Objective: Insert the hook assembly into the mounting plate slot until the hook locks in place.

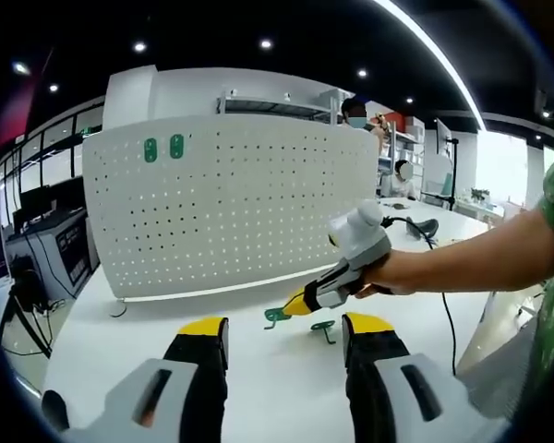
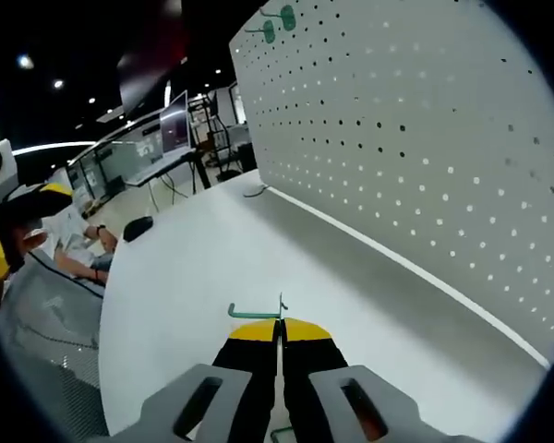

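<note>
Right gripper (image 2: 279, 325) jaws clamped on thin green wire hook (image 2: 255, 312); left gripper (image 1: 284, 330) jaws apart over smooth white table (image 1: 258, 369).

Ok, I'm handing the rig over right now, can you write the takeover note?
Left tool: open, empty, above the table.
Right tool: shut on a green hook at table level, in front of the pegboard.
A second green hook lies loose on the table.
Done: two green hooks already sit at the pegboard's upper left.
Left: lift the gripped hook, insert it into the board until it locks.
</note>
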